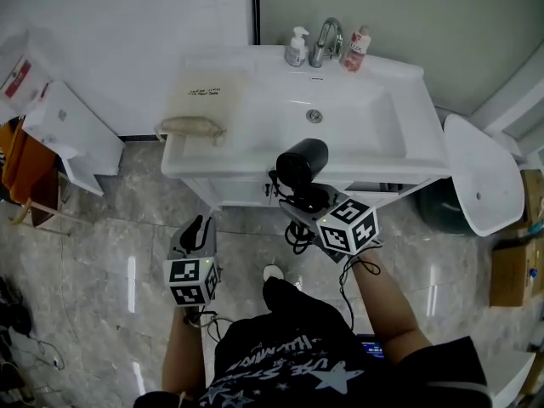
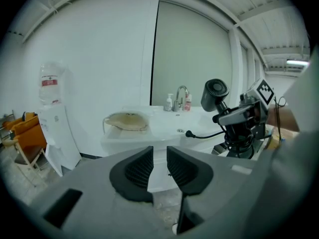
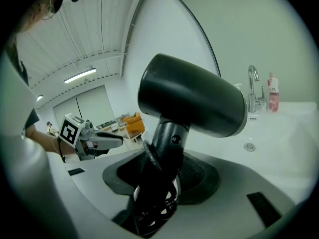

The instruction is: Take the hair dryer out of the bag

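Observation:
My right gripper (image 1: 304, 201) is shut on the handle of a black hair dryer (image 1: 302, 161), held upright in front of the white sink counter (image 1: 408, 155). In the right gripper view the handle (image 3: 167, 148) stands between the pads, with the coiled black cord (image 3: 154, 208) bunched below. The cord's plug (image 2: 189, 133) hangs out toward the counter. A flat beige bag (image 1: 200, 100) lies on the counter's left part, apart from both grippers. My left gripper (image 1: 201, 225) is lower left over the floor; its jaws (image 2: 160, 166) stand a narrow gap apart with nothing between them.
A faucet (image 1: 327, 41) and two bottles (image 1: 297, 48) stand at the back of the sink basin (image 1: 340, 113). A white oval lid (image 1: 480, 177) is at the right, white panels (image 1: 72, 134) and orange chairs (image 1: 21, 172) at the left. Marble floor (image 1: 110, 253) lies below.

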The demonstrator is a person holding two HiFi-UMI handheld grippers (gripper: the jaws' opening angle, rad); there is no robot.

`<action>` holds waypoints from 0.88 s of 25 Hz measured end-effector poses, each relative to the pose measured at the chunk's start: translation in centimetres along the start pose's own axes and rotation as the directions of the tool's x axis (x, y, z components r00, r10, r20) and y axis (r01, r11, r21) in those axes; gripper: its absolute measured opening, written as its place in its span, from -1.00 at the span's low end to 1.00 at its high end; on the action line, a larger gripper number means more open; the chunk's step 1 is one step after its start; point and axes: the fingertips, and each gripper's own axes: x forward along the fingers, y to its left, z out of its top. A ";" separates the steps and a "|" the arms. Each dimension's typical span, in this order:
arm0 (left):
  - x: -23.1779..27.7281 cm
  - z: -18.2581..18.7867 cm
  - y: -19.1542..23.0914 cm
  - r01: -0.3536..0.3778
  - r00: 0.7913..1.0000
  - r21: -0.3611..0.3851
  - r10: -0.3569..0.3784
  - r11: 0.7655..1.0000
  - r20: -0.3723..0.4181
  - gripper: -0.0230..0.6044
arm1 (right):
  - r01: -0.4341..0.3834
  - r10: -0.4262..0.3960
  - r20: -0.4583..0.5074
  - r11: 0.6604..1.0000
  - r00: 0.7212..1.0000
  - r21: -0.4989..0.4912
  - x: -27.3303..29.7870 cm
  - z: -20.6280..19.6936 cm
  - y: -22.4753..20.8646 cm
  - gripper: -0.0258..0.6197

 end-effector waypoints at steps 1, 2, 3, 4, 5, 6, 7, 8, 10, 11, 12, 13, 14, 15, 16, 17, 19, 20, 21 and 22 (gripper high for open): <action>-0.6 -0.5 -0.1 0.005 1.000 -0.002 -0.005 1.000 -0.001 -0.61 | 0.007 -0.007 0.002 1.000 1.000 0.003 -0.1 -0.2 0.4 -0.35; -1.4 -0.8 -0.3 0.010 1.000 -0.004 -0.010 1.000 0.002 -0.63 | 0.014 -0.014 0.004 1.000 1.000 0.004 -0.2 -0.4 0.8 -0.35; -2.2 -1.1 -0.4 0.014 1.000 -0.005 -0.014 1.000 0.007 -0.66 | 0.021 -0.021 0.005 1.000 1.000 0.004 -0.4 -0.6 1.4 -0.35; -3.0 -1.4 -0.6 0.019 1.000 -0.004 -0.019 1.000 0.012 -0.70 | 0.028 -0.028 0.005 1.000 1.000 0.004 -0.6 -0.9 2.0 -0.35; -4.0 -1.7 -0.8 0.025 1.000 -0.002 -0.025 1.000 0.018 -0.76 | 0.035 -0.035 0.004 0.999 0.999 0.005 -0.9 -1.2 2.8 -0.35; -5.0 -2.1 -1.1 0.031 0.999 -0.001 -0.031 1.000 0.022 -0.79 | 0.042 -0.042 0.001 0.999 0.999 0.007 -1.2 -1.7 3.6 -0.35; -6.0 -2.5 -1.3 0.036 0.999 -0.001 -0.036 0.999 0.026 -0.80 | 0.047 -0.047 -0.003 0.999 0.999 0.008 -1.6 -2.2 4.4 -0.35; -7.1 -3.0 -1.5 0.041 0.999 -0.002 -0.041 0.999 0.028 -0.82 | 0.051 -0.051 -0.007 0.999 0.999 0.008 -2.0 -2.7 5.4 -0.35; -9.1 -3.9 -1.9 0.051 0.998 -0.007 -0.050 0.999 0.028 -0.84 | 0.055 -0.055 -0.015 0.998 0.998 0.009 -2.8 -3.7 7.4 -0.35; -10.1 -4.5 -2.1 0.054 0.998 -0.009 -0.054 0.998 0.026 -0.84 | 0.056 -0.056 -0.020 0.998 0.998 0.009 -3.2 -4.2 8.4 -0.35; -11.0 -5.1 -2.3 0.057 0.998 -0.010 -0.057 0.998 0.023 -0.85 | 0.059 -0.058 -0.024 0.998 0.998 0.009 -3.7 -4.8 9.4 -0.35; -11.9 -5.7 -2.7 0.061 0.998 -0.010 -0.061 0.998 0.022 -0.85 | 0.062 -0.061 -0.026 0.998 0.998 0.010 -4.3 -5.4 10.4 -0.35; -12.8 -6.3 -3.1 0.066 0.998 -0.010 -0.066 0.998 0.022 -0.85 | 0.065 -0.065 -0.026 0.998 0.998 0.012 -5.0 -6.1 11.4 -0.35; -13.7 -6.9 -3.5 0.072 0.997 -0.010 -0.072 0.997 0.024 -0.85 | 0.070 -0.070 -0.024 0.997 0.997 0.015 -5.7 -6.7 12.3 -0.35; -14.6 -7.5 -3.9 0.079 0.997 -0.010 -0.079 0.997 0.026 -0.85 | 0.076 -0.075 -0.020 0.997 0.997 0.019 -6.4 -7.3 13.3 -0.35; -15.4 -7.9 -4.4 0.087 0.996 -0.010 -0.086 0.996 0.027 -0.85 | 0.083 -0.083 -0.017 0.996 0.996 0.022 -7.1 -7.9 14.2 -0.35; -16.9 -8.9 -5.3 0.102 0.995 -0.008 -0.102 0.995 0.022 -0.85 | 0.097 -0.097 -0.016 0.995 0.995 0.031 -8.4 -9.1 15.8 -0.35; -17.6 -9.5 -5.7 0.108 0.994 -0.009 -0.108 0.994 0.018 -0.85 | 0.103 -0.102 -0.017 0.994 0.995 0.037 -9.0 -9.7 16.6 -0.35; -18.2 -10.0 -6.2 0.114 0.993 -0.011 -0.114 0.993 0.015 -0.85 | 0.107 -0.106 -0.017 0.993 0.994 0.042 -9.6 -10.3 17.2 -0.35; -18.8 -10.4 -6.7 0.120 0.993 -0.012 -0.120 0.993 0.013 -0.85 | 0.111 -0.110 -0.017 0.993 0.994 0.047 -10.2 -10.8 17.7 -0.35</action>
